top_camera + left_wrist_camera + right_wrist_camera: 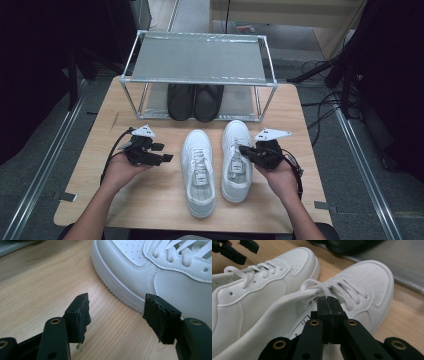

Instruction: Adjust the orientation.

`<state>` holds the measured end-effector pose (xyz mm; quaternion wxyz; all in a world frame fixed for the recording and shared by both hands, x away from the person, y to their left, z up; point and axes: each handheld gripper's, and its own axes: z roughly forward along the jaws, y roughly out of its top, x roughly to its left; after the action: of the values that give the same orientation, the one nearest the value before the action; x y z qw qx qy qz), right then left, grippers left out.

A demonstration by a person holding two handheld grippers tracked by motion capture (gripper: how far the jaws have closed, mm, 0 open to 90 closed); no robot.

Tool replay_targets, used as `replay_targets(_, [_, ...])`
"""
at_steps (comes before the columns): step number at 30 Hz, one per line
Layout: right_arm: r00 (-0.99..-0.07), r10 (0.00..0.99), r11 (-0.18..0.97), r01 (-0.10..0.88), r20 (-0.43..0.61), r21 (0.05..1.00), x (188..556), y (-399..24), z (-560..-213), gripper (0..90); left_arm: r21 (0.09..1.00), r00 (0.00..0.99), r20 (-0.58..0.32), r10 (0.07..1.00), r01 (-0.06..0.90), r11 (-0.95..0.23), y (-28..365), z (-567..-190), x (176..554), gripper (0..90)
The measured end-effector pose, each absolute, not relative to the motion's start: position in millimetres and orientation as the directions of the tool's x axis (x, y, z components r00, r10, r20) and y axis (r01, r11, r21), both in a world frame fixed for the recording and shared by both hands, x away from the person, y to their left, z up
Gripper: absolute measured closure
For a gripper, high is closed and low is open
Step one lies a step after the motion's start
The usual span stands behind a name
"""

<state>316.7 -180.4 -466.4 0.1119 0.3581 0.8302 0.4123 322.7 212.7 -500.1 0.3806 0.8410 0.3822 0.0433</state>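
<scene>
Judged light, soft-collared, best lifted at tongue or collar: white lace-up leather sneaker [236, 160], lower right of centre on counter [150, 200], right hand-held gripper [328, 302] clamped on its tongue, left hand-held gripper [116, 315] open.

A light wooden table [150, 200] with rounded corners is seen in the middle of the high view, and it is taken here as the landmark. At the far edge of this table a low two-level shoe rack [200, 60] of silver metal tubes with grey shelf panels is placed. On the lower shelf of the rack a pair of black shoes [195, 101] is kept, side by side and touching, with the toes turned toward the near side of the table. Around the table a grey floor [45, 165] is seen. To the right of the table black cables [325, 107] are laid on the floor. On each side of the table a metal rail [367, 170] is laid along the floor.
</scene>
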Motion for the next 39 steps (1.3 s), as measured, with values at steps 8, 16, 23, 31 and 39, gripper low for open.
replay_targets(8, [-0.697, 0.7, 0.357, 0.528, 0.154, 0.771, 316, -192, -467, 90.0, 0.673, 0.719, -0.214, 0.661, 0.599, -0.434, 205, -500, 329, 37.8])
replay_targets(16, [-0.696, 0.7, 0.329, 0.516, 0.163, 0.791, 304, -185, -459, 90.0, 0.678, 0.733, -0.216, 0.646, 0.588, -0.441, 198, -499, 336, 38.0])
replay_targets(23, [-0.721, 0.667, 0.324, 0.509, 0.189, 0.798, 283, -179, -454, 90.0, 0.679, 0.737, -0.215, 0.641, 0.585, -0.444, 196, -498, 338, 38.1])
replay_targets(31, [-0.723, 0.673, 0.425, 0.548, 0.152, 0.721, 279, -174, -474, 90.0, 0.688, 0.746, -0.215, 0.631, 0.574, -0.444, 191, -498, 342, 38.1])
replay_targets(39, [-0.724, 0.676, 0.437, 0.541, 0.135, 0.719, 278, -181, -475, 90.0, 0.685, 0.755, -0.214, 0.62, 0.569, -0.456, 188, -497, 345, 38.2])
